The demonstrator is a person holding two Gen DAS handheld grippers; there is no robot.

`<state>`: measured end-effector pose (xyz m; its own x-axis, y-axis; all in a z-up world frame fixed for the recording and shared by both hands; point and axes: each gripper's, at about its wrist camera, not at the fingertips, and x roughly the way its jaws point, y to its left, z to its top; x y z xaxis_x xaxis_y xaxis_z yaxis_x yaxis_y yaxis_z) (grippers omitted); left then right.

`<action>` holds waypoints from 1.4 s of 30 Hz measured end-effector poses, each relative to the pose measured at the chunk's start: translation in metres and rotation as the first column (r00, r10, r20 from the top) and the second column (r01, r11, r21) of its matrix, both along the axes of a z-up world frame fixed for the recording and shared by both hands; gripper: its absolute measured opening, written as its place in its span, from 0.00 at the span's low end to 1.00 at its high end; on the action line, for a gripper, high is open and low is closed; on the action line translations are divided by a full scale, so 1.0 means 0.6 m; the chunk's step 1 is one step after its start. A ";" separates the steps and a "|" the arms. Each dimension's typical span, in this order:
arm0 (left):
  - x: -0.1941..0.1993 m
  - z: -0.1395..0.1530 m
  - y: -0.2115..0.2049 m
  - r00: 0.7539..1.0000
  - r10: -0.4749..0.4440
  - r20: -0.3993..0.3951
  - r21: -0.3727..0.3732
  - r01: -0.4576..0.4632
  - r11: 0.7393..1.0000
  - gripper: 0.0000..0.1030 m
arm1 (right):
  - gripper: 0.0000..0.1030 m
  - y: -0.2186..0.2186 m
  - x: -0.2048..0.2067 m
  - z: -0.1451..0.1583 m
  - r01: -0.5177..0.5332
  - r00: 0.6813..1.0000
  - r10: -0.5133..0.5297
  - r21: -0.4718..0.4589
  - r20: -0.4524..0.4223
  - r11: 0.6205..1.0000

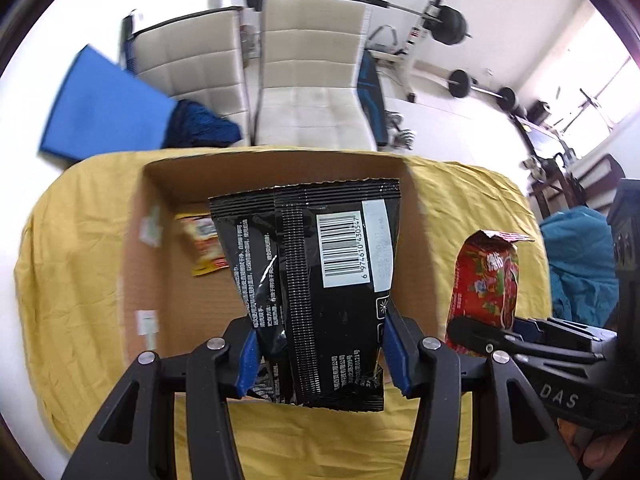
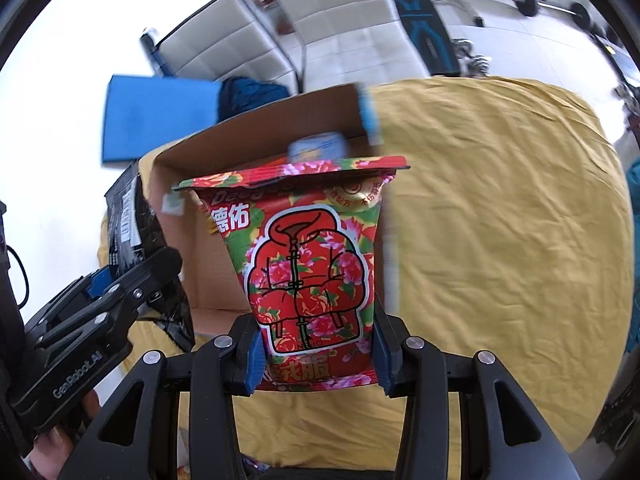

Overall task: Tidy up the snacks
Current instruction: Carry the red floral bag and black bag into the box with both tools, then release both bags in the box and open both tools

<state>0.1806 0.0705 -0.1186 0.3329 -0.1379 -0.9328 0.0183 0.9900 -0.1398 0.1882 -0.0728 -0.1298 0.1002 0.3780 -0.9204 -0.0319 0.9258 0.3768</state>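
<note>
My left gripper (image 1: pixel 320 354) is shut on a black snack bag (image 1: pixel 320 272) with a barcode, held upright above the near edge of an open cardboard box (image 1: pixel 276 168). A yellow-red packet (image 1: pixel 202 244) lies inside the box at its left. My right gripper (image 2: pixel 318 354) is shut on a red floral snack bag (image 2: pixel 308 264), held upright over the box's right front corner (image 2: pixel 256 136). In the left wrist view the red bag (image 1: pixel 486 280) and right gripper (image 1: pixel 480 338) sit just right of the box. A blue-white item (image 2: pixel 318 148) shows inside the box.
The box rests on a table under a wrinkled yellow cloth (image 2: pixel 500 220). Two cream chairs (image 1: pixel 308 76) stand behind the table, with a blue mat (image 1: pixel 100 108) at left and barbell equipment (image 1: pixel 452 28) on the floor beyond.
</note>
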 end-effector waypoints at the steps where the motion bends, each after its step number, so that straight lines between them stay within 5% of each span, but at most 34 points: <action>1: -0.001 -0.003 0.023 1.000 0.014 -0.001 0.000 -0.014 1.000 0.47 | 0.44 0.018 0.001 -0.003 -0.010 1.000 0.010 -0.002 -0.002 1.000; 9: 0.002 -0.061 0.142 0.995 0.086 -0.059 -0.003 -0.086 0.996 0.47 | 0.44 0.151 0.012 -0.060 -0.078 0.996 0.078 -0.001 -0.041 0.997; 17: 0.028 -0.142 0.200 0.978 0.102 -0.180 -0.050 -0.113 0.992 0.47 | 0.44 0.206 0.035 -0.160 -0.109 0.987 0.107 -0.011 -0.122 0.994; 27: 0.078 -0.248 0.213 0.930 0.056 -0.364 -0.129 -0.110 0.985 0.48 | 0.44 0.222 0.045 -0.292 -0.051 0.944 0.073 0.078 -0.320 0.996; 32: 0.082 -0.300 0.219 0.887 0.029 -0.460 -0.143 -0.107 0.984 0.48 | 0.44 0.220 0.043 -0.322 -0.066 0.946 0.065 0.007 -0.319 0.998; 42: 0.082 -0.351 0.206 0.844 -0.009 -0.536 -0.114 -0.062 0.992 0.50 | 0.44 0.218 0.050 -0.336 -0.075 0.952 0.044 -0.093 -0.303 0.993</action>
<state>0.2296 0.1939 -0.3290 -0.2074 -0.2602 -0.9430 -0.1202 0.9635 -0.2394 0.2182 0.0583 -0.3314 -0.2064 0.2776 -0.9383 0.0118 0.9596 0.2812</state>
